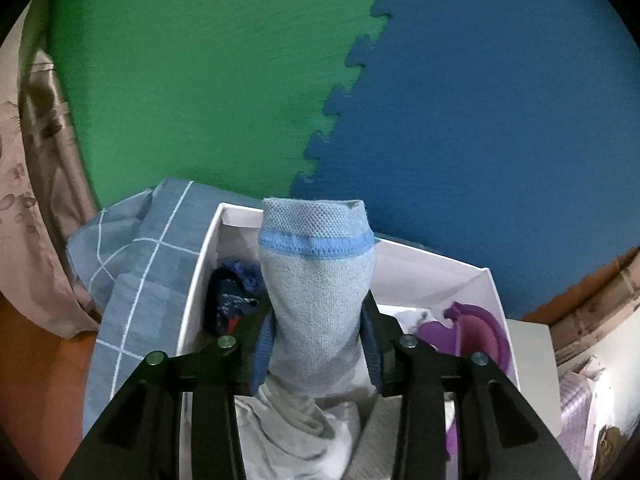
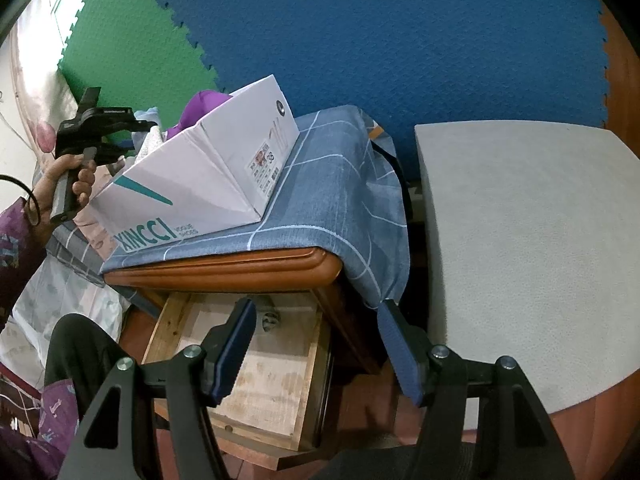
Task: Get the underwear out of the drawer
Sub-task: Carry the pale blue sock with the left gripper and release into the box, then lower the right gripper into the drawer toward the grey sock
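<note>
My left gripper [image 1: 318,332] is shut on a light blue garment [image 1: 316,280] with a brighter blue band, held over the open white shoebox [image 1: 440,272]. Grey cloth hangs below it. In the right wrist view the left gripper [image 2: 136,128] sits at the box's far end, held by a hand. My right gripper [image 2: 316,340] is open and empty above the pulled-out wooden drawer [image 2: 272,380] under the nightstand top. One small grey patterned item [image 2: 271,320] lies at the drawer's back.
The shoebox [image 2: 192,184] stands on a blue checked cloth [image 2: 332,184] covering the nightstand. It holds a purple item [image 1: 476,332] and a dark blue item [image 1: 232,296]. A grey padded surface [image 2: 520,240] is at right. Green and blue foam mats line the wall.
</note>
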The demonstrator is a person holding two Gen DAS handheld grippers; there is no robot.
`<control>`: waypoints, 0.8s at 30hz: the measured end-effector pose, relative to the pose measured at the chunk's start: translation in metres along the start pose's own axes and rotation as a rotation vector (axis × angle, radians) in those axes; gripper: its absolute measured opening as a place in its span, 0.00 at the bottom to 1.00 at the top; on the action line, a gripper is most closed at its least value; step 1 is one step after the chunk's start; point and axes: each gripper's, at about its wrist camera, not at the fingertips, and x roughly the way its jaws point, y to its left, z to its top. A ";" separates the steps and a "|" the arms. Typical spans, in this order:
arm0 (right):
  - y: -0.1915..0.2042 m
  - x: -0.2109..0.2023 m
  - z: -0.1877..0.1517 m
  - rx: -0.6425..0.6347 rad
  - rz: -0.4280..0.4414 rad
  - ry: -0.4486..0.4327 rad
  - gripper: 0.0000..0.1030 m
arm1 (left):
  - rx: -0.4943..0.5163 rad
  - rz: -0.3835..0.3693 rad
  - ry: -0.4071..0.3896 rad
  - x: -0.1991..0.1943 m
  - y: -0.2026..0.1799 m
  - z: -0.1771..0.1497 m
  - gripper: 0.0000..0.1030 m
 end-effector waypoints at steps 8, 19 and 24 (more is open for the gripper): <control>0.002 0.003 0.001 -0.009 -0.005 0.010 0.63 | -0.006 0.053 -0.029 0.005 0.005 0.003 0.67; 0.005 0.007 0.002 -0.028 -0.028 0.027 0.63 | 0.074 0.119 -0.213 -0.041 -0.007 -0.013 0.89; 0.012 0.012 0.001 -0.062 -0.056 0.043 0.63 | 0.180 0.180 -0.333 -0.078 -0.028 -0.035 0.97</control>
